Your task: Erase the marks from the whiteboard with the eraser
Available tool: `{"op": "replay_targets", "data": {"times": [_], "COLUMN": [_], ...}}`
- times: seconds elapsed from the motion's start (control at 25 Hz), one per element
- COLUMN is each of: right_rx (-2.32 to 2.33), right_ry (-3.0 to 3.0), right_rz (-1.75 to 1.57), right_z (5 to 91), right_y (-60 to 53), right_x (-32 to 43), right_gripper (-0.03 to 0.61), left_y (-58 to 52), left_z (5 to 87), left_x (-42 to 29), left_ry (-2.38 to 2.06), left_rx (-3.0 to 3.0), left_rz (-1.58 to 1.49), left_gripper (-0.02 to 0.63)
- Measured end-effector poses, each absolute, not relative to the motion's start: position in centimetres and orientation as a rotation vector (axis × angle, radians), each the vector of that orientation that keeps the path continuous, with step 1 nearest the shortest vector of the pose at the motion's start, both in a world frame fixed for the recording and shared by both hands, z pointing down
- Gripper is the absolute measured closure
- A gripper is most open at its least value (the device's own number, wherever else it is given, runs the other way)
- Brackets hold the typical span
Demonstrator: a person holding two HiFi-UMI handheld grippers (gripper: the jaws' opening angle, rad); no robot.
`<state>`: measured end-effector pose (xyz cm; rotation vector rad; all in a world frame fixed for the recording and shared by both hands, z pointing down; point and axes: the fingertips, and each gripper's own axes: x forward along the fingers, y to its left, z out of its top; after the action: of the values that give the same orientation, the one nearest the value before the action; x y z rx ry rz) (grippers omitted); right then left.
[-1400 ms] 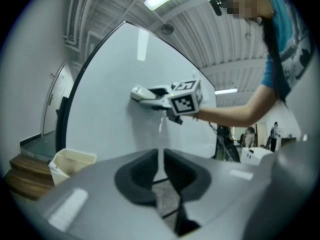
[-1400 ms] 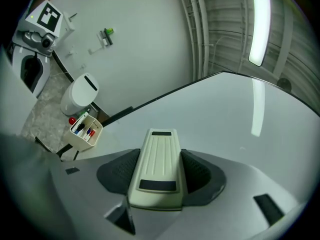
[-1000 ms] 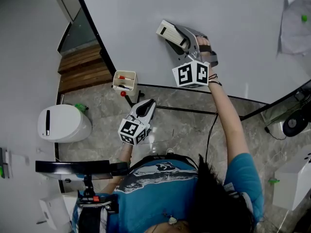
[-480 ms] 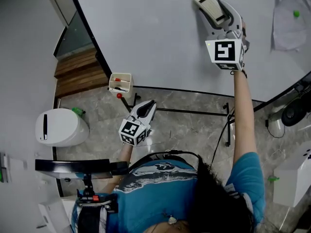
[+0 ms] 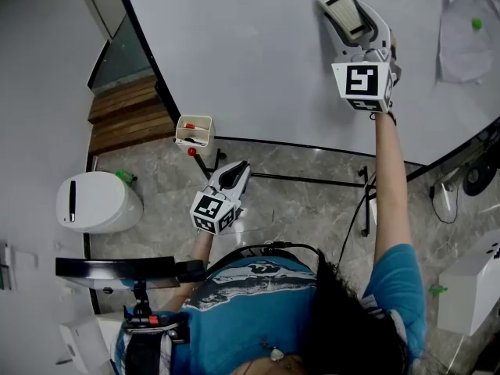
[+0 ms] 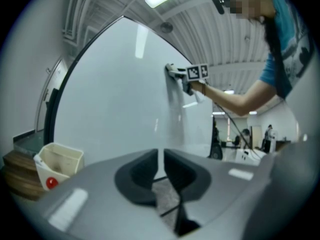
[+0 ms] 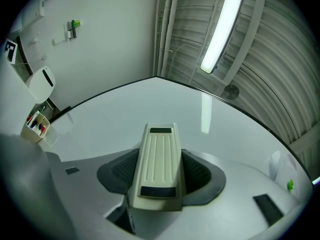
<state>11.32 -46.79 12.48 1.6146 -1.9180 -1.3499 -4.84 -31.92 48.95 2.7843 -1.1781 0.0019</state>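
Eraser (image 5: 341, 9): pinched across its width in my right tongs (image 5: 353, 22), high on the whiteboard (image 5: 250, 61), presumably pad-side to the surface for wiping. Its long axis runs along the tongs, with the free end pointing up-left in the head view. Left tongs (image 5: 233, 176): nearly closed, nothing between, hanging low; not needed here, I judge.

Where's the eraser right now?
Head view, upper right: the eraser is clamped in the right gripper, held against the whiteboard, far up and right of the marker tray.
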Motion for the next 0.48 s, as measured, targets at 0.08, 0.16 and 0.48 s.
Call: {"op": "replay_targets", "data": {"times": [0.08, 0.16, 0.48], "right_rx": [1.596, 1.575, 1.491], "right_ry": [-1.925, -1.934, -1.957], "right_rz": [-1.345, -1.333, -1.297], "right_z": [13.6, 15.1, 23.3], "right_y": [-47.1, -47.5, -49.1], "right_x": [10.3, 9.3, 4.1], "right_gripper": [0.316, 0.316, 0.316], "left_y": [-32.0, -32.1, -31.9], "left_z": [49.1, 49.2, 50.1], "left_x": [-4.8, -4.7, -5.8], "left_ry": [-1.178, -1.176, -1.202], "left_rx": [2.780, 2.780, 2.753], "left_rz": [0.001, 0.004, 0.016], "left_gripper": [0.588, 0.589, 0.589]}}
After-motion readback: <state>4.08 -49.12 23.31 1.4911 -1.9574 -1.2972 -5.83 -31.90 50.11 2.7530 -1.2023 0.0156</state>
